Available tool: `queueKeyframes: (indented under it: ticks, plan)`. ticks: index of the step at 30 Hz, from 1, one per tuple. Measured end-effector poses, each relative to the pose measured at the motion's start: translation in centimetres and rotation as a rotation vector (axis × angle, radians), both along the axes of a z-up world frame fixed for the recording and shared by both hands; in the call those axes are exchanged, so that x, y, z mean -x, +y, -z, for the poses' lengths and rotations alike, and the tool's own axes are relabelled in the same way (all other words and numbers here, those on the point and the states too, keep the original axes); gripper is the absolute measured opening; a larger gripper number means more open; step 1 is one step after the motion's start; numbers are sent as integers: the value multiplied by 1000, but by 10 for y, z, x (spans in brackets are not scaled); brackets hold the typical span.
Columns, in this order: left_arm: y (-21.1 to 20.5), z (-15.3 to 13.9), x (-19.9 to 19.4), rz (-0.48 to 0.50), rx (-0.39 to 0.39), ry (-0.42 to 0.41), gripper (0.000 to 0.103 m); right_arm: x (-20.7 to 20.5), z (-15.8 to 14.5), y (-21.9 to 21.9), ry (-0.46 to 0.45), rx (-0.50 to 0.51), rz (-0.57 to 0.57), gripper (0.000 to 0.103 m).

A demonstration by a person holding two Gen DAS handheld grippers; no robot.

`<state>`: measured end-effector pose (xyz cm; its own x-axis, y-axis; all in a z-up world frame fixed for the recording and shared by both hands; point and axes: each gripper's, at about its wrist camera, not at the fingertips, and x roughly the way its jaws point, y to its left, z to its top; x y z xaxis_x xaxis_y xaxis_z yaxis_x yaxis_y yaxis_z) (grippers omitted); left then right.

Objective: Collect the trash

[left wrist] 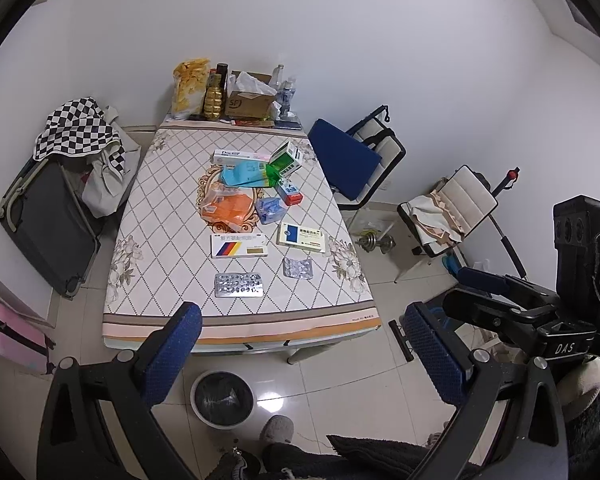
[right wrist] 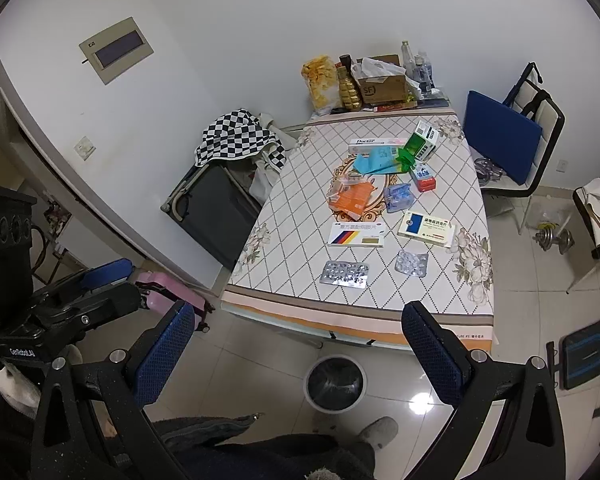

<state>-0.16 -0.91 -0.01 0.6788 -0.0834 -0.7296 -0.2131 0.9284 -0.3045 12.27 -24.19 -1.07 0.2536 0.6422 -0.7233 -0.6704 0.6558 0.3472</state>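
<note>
Medicine litter covers the table, which wears a diamond-patterned cloth. Near its front edge lie two blister packs: a long silver blister pack and, at its 3 o'clock, a smaller blister pack. At 12 o'clock from these sit a white box with a red, yellow and black stripe and a white and blue box. Farther back, around the table's centre, are an orange packet, a pale blue wrapper, a turquoise pouch, a red and blue box, a green and white carton and a long white tube box. A cardboard box, bottles and a snack bag crowd the far end.

On the floor, at 6 o'clock from the table's front edge, stands a round trash bin with a dark liner, just beside a slippered foot.

Both tools hover short of the table, tilted downward. The left gripper has its jaws spread as wide as they go, with nothing between them; the right gripper is likewise fully spread and empty-handed.
</note>
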Motion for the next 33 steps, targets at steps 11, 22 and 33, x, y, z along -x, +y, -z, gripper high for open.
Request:
queueKeyframes:
  ticks: [11, 22, 33]
  plan:
    - [-2, -8, -6, 10, 4, 0, 103, 3, -2, -1, 5, -6, -2, 103]
    - [-6, -6, -1, 25, 6, 0, 103, 5, -1, -1, 7, -6, -6, 103]
    - [-7, -3, 1, 27, 11, 3, 103, 11, 1, 0, 7, -2, -9, 103]
